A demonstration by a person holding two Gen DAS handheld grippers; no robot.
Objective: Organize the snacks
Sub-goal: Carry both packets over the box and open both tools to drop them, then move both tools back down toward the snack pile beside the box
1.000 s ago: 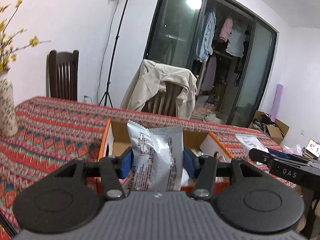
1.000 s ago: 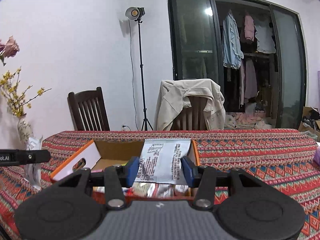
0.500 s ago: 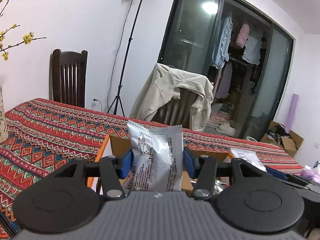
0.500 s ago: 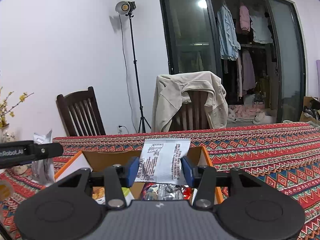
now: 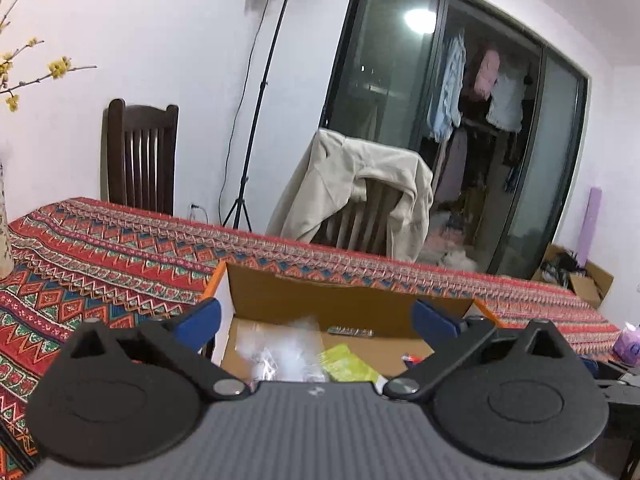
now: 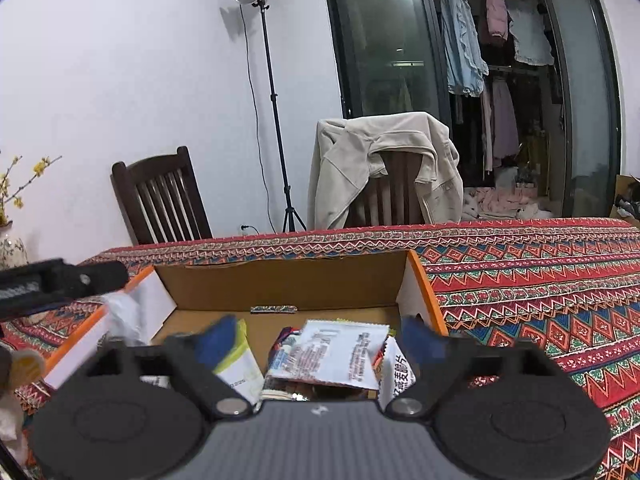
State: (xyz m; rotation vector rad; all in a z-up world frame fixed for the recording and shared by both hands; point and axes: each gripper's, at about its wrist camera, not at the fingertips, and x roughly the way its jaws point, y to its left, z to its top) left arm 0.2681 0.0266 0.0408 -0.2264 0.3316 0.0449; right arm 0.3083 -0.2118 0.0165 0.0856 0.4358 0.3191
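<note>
An open cardboard box [image 5: 344, 300] with orange edges stands on the patterned tablecloth. My left gripper [image 5: 316, 318] is open and empty above the box. A silver snack packet [image 5: 280, 350], blurred, lies inside the box below it, beside a yellow-green packet [image 5: 344, 364]. My right gripper [image 6: 318, 340] is open and empty over the same box [image 6: 280, 284]. A white printed packet [image 6: 340, 354] lies below it on top of other snack packets, with a yellow-green packet [image 6: 236, 364] to its left.
A vase with yellow blossoms [image 6: 12, 240] stands at the table's left. Two wooden chairs, one with a beige jacket [image 6: 380, 168], stand behind the table. A light stand [image 6: 272, 100] is by the wall. The left gripper's body [image 6: 60, 280] shows at the right view's left.
Both grippers opened and let go of their packets. The silver packet and the white printed packet dropped into the box. Both grippers moved closer over the box.
</note>
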